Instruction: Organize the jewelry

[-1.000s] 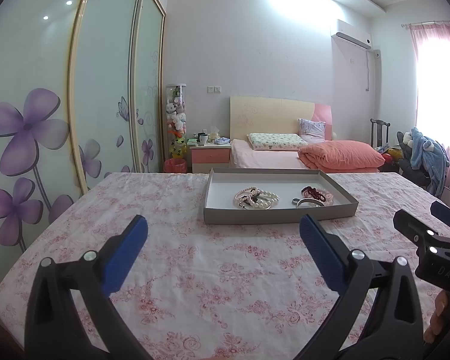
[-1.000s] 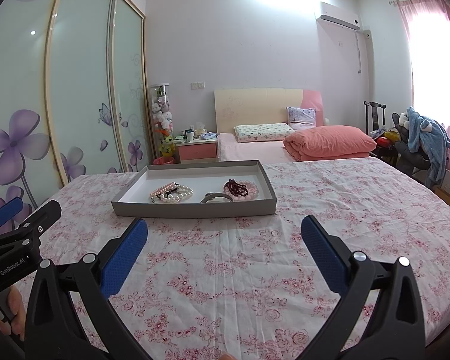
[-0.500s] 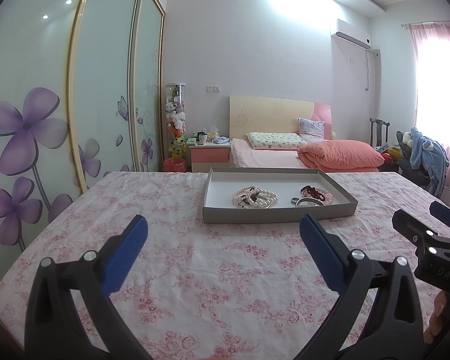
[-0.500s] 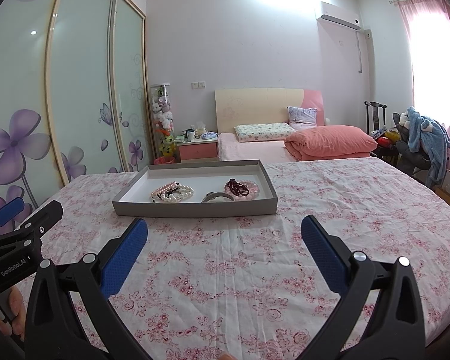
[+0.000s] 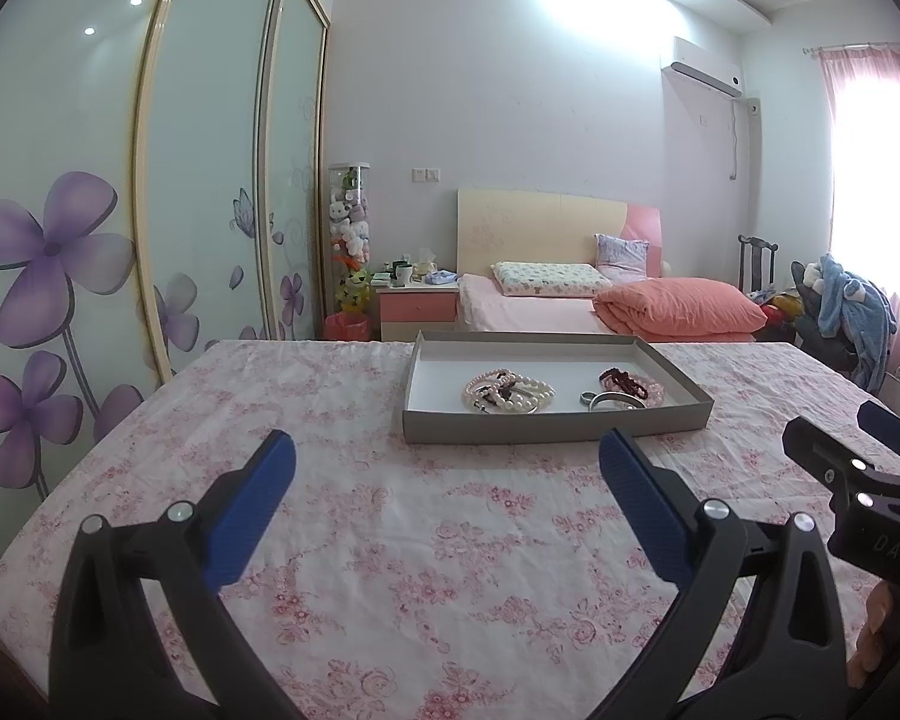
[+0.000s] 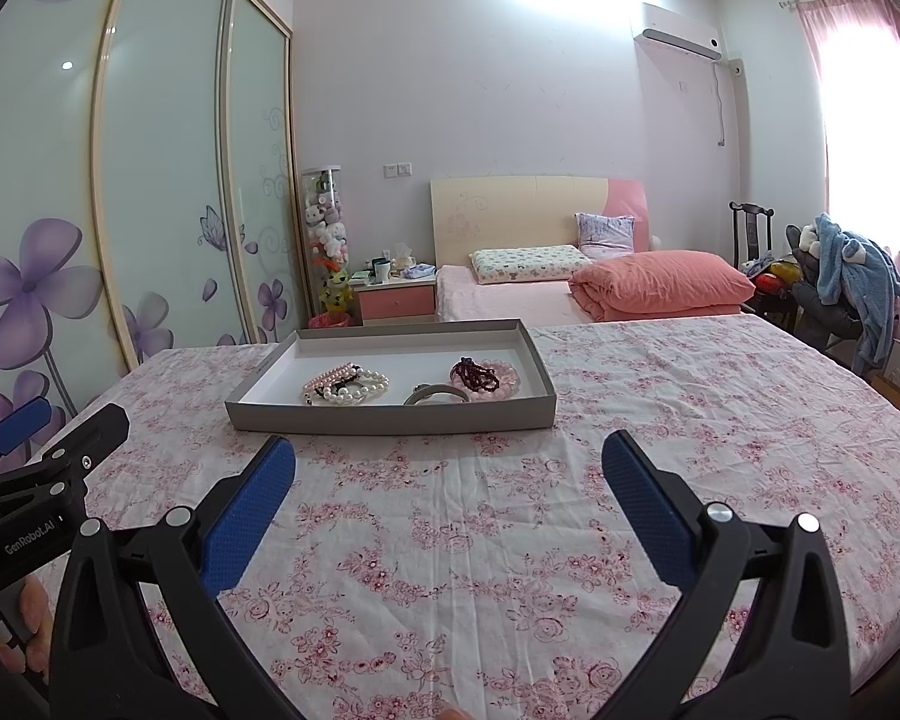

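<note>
A shallow grey tray (image 5: 555, 421) (image 6: 390, 421) lies on the floral cloth ahead of both grippers. Inside it are a pile of pearl strands (image 5: 509, 391) (image 6: 347, 387), a silver bangle (image 5: 615, 400) (image 6: 435, 393) with a small ring (image 5: 585, 399) beside it, and dark red and pink bead bracelets (image 5: 630, 383) (image 6: 485, 374). My left gripper (image 5: 447, 477) is open and holds nothing, well short of the tray. My right gripper (image 6: 449, 477) is also open and holds nothing, just short of the tray's near wall. Each gripper shows at the edge of the other's view.
The cloth-covered surface (image 6: 720, 396) stretches wide around the tray. A wardrobe with flower-printed sliding doors (image 5: 150, 210) runs along the left. Behind are a bed (image 5: 570, 300), a pink nightstand (image 5: 417, 309) and a chair piled with clothes (image 5: 840, 312).
Both views have crept slightly forward, so the tray sits a touch nearer. The grippers stay open and the jewelry has not moved.
</note>
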`<state>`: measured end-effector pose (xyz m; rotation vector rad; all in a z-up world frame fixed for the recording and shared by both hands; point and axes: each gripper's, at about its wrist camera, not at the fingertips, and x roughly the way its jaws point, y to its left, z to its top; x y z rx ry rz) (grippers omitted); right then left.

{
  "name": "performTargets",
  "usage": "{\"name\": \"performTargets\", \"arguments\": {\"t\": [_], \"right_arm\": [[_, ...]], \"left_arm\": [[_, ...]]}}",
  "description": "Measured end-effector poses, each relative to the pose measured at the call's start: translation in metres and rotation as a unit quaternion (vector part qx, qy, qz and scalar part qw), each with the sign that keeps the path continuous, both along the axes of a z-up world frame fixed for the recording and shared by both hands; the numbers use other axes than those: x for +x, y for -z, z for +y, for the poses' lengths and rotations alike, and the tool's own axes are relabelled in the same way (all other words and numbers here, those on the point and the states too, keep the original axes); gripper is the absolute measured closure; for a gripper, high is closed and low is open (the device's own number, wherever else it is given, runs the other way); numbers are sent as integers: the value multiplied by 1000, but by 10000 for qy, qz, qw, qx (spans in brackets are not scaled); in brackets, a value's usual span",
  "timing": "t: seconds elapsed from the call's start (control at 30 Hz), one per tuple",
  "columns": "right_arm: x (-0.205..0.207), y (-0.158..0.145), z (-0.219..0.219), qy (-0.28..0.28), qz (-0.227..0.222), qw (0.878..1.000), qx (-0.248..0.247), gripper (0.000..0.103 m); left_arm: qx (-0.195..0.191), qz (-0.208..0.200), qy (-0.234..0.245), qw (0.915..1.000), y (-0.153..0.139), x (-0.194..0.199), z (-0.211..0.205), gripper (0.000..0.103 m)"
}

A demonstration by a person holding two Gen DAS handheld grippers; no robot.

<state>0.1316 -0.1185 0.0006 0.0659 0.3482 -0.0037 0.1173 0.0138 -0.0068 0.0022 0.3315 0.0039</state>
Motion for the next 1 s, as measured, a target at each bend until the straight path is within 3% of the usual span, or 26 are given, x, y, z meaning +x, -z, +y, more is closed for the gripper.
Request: {"name": "performTargets", "arguments": {"t": [1.0], "right_arm": [[0, -1, 0, -1, 3, 10000, 4, 2]], "left_arm": [[-118, 68, 20, 9999, 0, -6, -2, 4]]}}
